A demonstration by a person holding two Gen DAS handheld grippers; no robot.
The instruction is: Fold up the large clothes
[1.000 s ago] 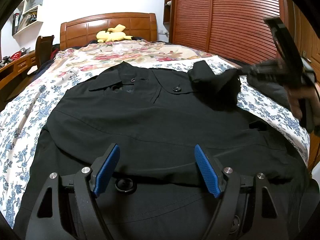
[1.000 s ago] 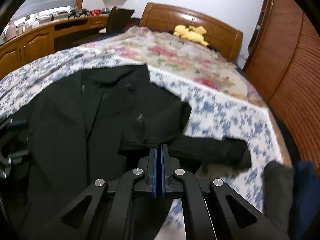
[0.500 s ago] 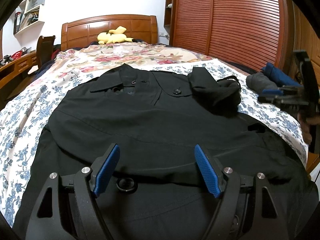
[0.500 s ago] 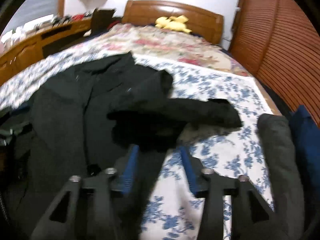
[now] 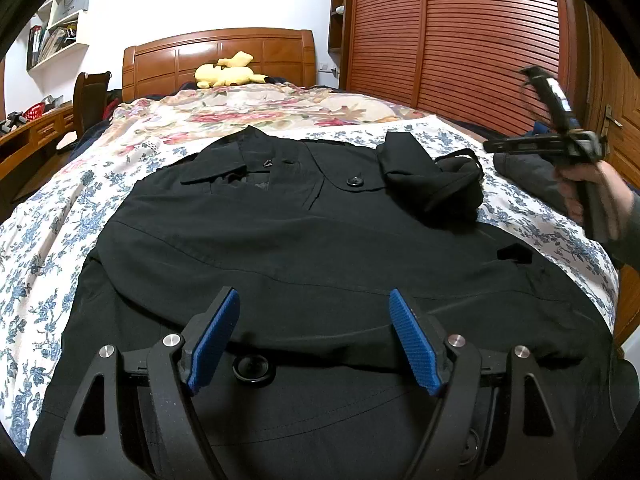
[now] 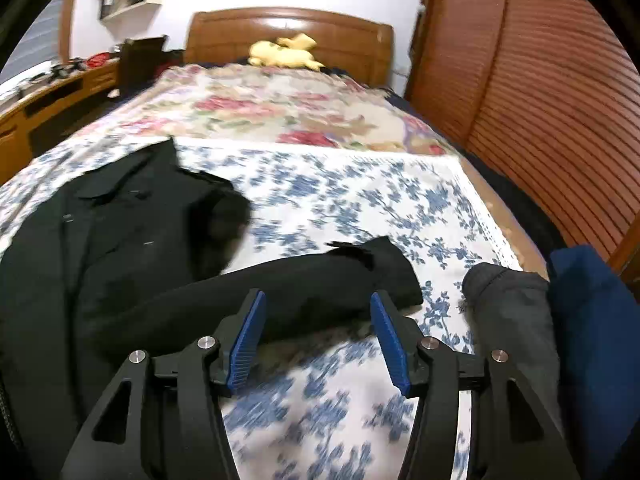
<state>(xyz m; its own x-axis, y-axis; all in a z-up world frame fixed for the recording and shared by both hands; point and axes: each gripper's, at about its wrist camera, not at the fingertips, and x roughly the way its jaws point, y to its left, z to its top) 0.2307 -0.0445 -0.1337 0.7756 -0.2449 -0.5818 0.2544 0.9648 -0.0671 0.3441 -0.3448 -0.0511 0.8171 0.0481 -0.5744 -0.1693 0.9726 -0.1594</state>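
Note:
A large black coat (image 5: 304, 240) lies spread face up on the bed, collar toward the headboard. Its right sleeve (image 5: 432, 184) is bunched in a heap on the shoulder; in the right wrist view the sleeve (image 6: 288, 288) lies across the floral sheet. My left gripper (image 5: 314, 336) hovers open over the coat's lower front, nothing between its blue pads. My right gripper (image 6: 316, 336) hangs just above the sleeve, its jaws opening and not pressing on cloth. From the left wrist view, a hand holds that right gripper (image 5: 548, 144) at the bed's right side.
Folded grey (image 6: 508, 304) and blue (image 6: 592, 320) garments sit at the bed's right edge. A yellow plush toy (image 5: 228, 74) lies by the wooden headboard (image 5: 216, 56). A slatted wardrobe (image 5: 460, 32) stands on the right, a desk and chair (image 5: 88, 96) on the left.
My right gripper let go of the sleeve, opened and drew back toward the bed's right side. The sleeve dropped in a heap on the coat's shoulder. The left gripper stayed still.

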